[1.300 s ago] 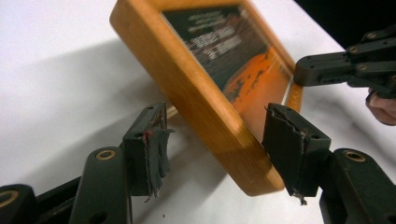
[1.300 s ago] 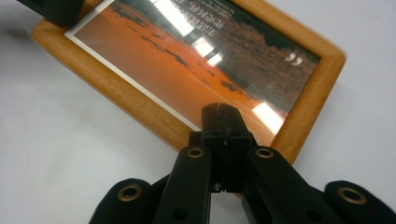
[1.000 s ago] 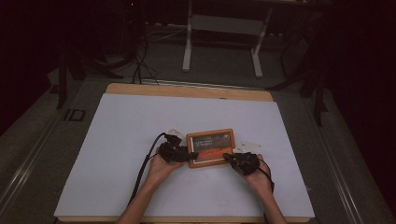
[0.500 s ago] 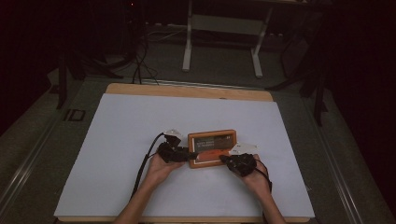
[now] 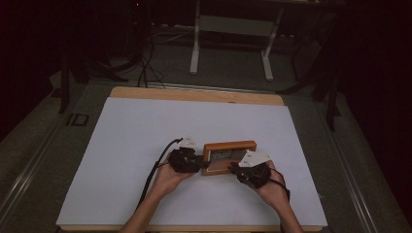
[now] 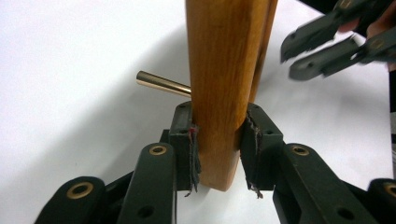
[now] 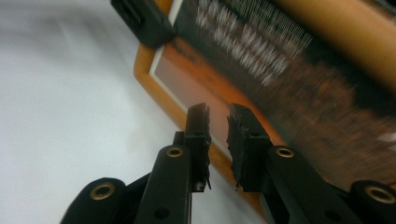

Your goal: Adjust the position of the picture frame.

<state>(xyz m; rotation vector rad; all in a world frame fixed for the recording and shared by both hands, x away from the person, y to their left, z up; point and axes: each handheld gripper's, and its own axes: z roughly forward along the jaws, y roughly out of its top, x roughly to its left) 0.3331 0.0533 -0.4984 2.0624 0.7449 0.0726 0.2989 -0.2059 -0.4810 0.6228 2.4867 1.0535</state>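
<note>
So the wooden picture frame (image 5: 229,156) sits near the middle of the white desk (image 5: 121,145), toward the near edge, with a tool on each side. The left tool (image 6: 218,140) is clamped tight on the frame's left edge, pads squeezing the wood just near the brass peg (image 6: 161,83) of what looks like the stand. The right tool (image 7: 218,122) has just been opening; its jaws stand a little apart at the frame's near right part with nothing pinched between them. I'd guess the frame is stiff and fairly light, but the front looks glazed (so fragile and slick there). Best to grab the wooden border, not the face.
</note>
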